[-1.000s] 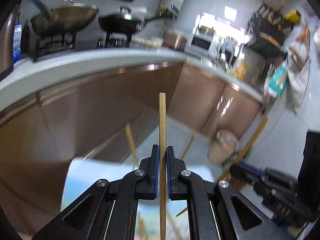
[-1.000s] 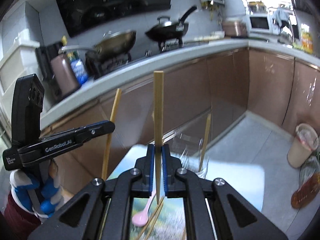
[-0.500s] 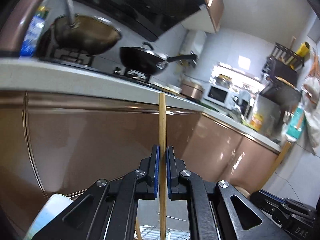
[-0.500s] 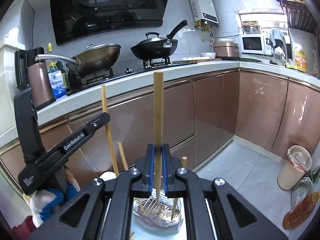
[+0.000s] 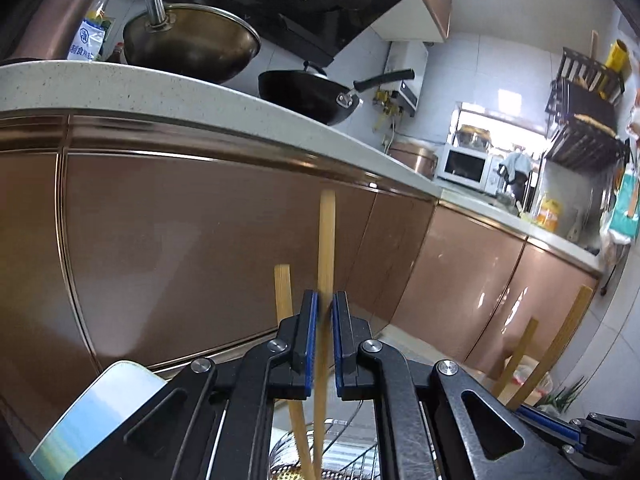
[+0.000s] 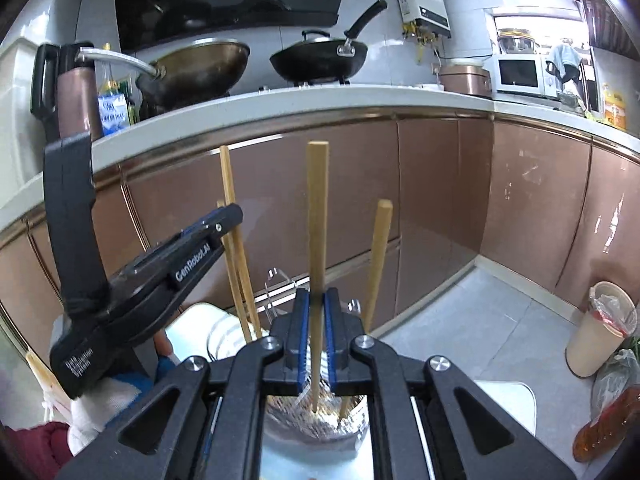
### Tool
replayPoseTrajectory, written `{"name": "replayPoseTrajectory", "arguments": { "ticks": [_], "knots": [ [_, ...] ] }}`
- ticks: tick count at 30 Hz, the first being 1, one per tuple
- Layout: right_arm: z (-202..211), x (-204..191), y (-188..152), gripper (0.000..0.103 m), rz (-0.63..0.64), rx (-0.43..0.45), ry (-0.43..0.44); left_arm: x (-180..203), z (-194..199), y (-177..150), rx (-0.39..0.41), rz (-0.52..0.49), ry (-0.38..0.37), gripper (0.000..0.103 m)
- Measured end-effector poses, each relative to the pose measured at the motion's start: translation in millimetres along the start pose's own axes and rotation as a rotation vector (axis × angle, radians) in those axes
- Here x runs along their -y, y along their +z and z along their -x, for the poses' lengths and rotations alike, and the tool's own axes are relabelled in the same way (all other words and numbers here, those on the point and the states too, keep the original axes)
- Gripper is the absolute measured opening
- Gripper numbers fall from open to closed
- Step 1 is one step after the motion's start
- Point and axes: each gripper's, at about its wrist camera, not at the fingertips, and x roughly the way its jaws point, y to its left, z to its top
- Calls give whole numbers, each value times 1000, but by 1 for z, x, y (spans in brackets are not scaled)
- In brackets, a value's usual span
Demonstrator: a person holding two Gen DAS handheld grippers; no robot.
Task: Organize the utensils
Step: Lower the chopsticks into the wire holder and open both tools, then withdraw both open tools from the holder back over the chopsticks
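Observation:
My left gripper [image 5: 324,300] has its jaws slightly parted around an upright wooden chopstick [image 5: 326,248], which looks blurred and loose, its lower end in a metal wire holder [image 5: 352,452] below. Another chopstick [image 5: 285,296] stands beside it in the holder. My right gripper [image 6: 316,300] also has its jaws a little apart around an upright chopstick [image 6: 317,216], whose tip reaches into the wire holder [image 6: 316,412]. The left gripper [image 6: 228,216] shows at left in the right wrist view, beside two chopsticks [image 6: 234,240]. One more chopstick [image 6: 378,256] leans at right.
Brown cabinet fronts [image 6: 440,184] under a white counter [image 6: 280,100] stand behind. A brass wok [image 6: 200,64] and a black pan [image 6: 320,56] sit on the stove. A bin [image 6: 600,328] stands on the floor at right. A white-edged mat [image 5: 96,412] lies under the holder.
Both grippers have come down over the wire holder with their chopsticks upright. The jaws of both have parted slightly, and the left chopstick has slid lower.

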Motion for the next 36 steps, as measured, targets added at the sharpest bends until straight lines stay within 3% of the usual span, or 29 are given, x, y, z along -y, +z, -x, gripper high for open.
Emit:
{"name": "replayPoseTrajectory", "arguments": {
  "ticks": [2, 5, 16, 20, 26, 36],
  "knots": [
    [2, 2, -4, 8, -12, -7, -2, 1, 3, -3, 4, -15, 0, 12],
    [5, 3, -8, 8, -16, -21, -7, -1, 9, -3, -12, -19, -6, 31],
    [52, -1, -11, 8, -48, -6, -14, -13, 69, 20, -21, -100, -2, 45],
    [82, -6, -9, 8, -53, 2, -14, -24, 91, 28, -121, -141, 24, 46],
    [112, -13, -23, 8, -72, -81, -25, -53, 112, 21, -358, -156, 53, 46],
    [144, -22, -54, 8, -105, -166, -40, -84, 163, -4, -469, -230, 89, 46]
  ]
}}
